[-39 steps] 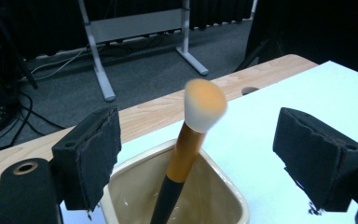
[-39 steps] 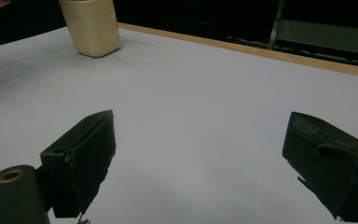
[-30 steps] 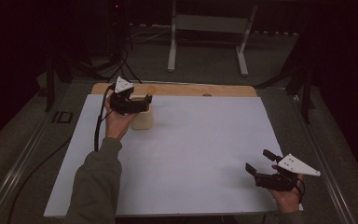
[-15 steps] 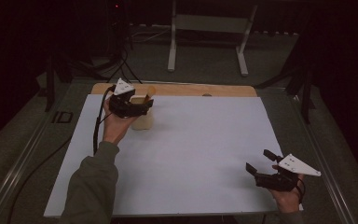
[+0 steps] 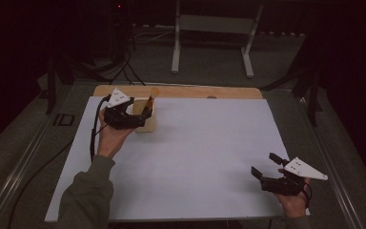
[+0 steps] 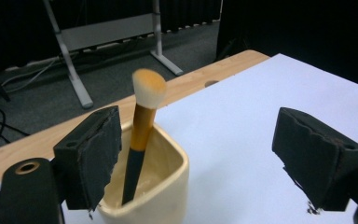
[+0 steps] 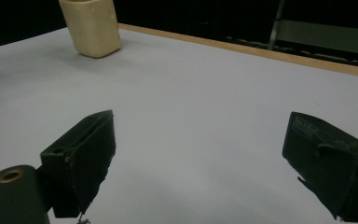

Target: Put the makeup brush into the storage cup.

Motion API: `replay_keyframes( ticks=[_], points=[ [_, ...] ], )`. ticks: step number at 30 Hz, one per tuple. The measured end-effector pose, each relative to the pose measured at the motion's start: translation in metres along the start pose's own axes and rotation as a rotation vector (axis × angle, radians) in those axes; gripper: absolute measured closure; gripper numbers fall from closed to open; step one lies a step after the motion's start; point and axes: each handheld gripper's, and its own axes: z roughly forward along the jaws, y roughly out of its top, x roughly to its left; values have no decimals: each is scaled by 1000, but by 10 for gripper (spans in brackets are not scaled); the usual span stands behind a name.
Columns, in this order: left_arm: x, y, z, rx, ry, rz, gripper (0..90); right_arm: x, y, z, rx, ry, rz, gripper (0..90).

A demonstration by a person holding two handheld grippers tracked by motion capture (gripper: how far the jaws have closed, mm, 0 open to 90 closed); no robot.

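Observation:
A cream cup [image 5: 147,123] stands at the far left of the white sheet [image 5: 200,152]. In it a makeup brush [image 5: 150,100] with a black and orange handle leans with its bristles up. My left gripper [image 5: 140,114] hovers just on the near side of the cup, open. In the left gripper view the cup [image 6: 161,186] and brush [image 6: 143,133] sit close to the left jaw, and the left gripper [image 6: 205,158] holds nothing. Near the front right corner my right gripper [image 5: 264,164] is open and empty. The right gripper view shows its own gripper [image 7: 200,158] over bare sheet, the cup [image 7: 92,29] far off.
A wooden board [image 5: 195,91] shows along the sheet's far edge. Behind the table stands a grey metal frame [image 5: 212,28], and cables [image 5: 124,67] lie on the floor at the back left. A cable trails from the left gripper along the sheet's left side.
My left gripper has drawn back a little toward the person, away from the cup's top. The brush stays in the cup. The right gripper has not moved.

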Motion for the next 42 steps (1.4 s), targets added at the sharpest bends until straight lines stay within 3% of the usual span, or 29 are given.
replay_keyframes(
  ticks=[27,37,42],
  points=[
    [-13,-41,-33,-3,-12,-9,150,1,0,0,2,-1,0,93],
    [-14,-55,-43,-13,-11,-18,150,1,0,0,2,-1,-2,93],
    [-14,-65,-51,-37,-30,-22,141,0,0,0,4,-1,-1,93]
  ],
)
